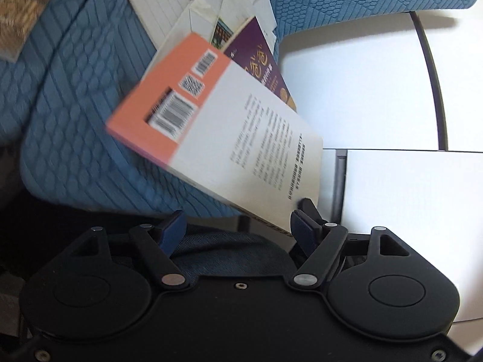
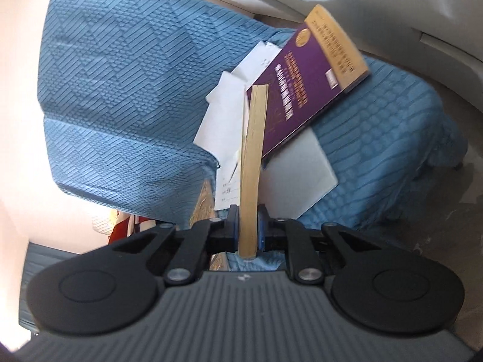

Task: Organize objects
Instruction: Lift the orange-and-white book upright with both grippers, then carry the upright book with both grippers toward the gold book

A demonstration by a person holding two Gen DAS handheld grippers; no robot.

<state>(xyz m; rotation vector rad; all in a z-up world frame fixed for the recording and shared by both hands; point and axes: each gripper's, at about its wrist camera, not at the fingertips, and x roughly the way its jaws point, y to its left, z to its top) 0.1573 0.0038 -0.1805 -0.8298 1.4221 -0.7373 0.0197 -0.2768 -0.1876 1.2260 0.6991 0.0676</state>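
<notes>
An orange and white book [image 1: 217, 126] hangs tilted over the blue sofa cushion [image 1: 75, 105], its lower corner close to the right finger of my left gripper [image 1: 237, 226]. That gripper is open, and its pads press on nothing. In the right wrist view the same book [image 2: 252, 166] shows edge-on, with yellowish pages. My right gripper [image 2: 247, 226] is shut on its near end. Behind it a purple book [image 2: 308, 81] lies on loose white papers [image 2: 223, 114] on the cushion. The purple book [image 1: 259, 60] and papers [image 1: 187, 3] also show in the left wrist view.
White panel surfaces [image 1: 362, 90] with a dark gap between them stand right of the sofa. A tan patterned thing [image 1: 15, 15] lies at the far left. The blue backrest [image 2: 120, 60] rises behind the papers. Something red and white [image 2: 120, 229] sits low beside the sofa.
</notes>
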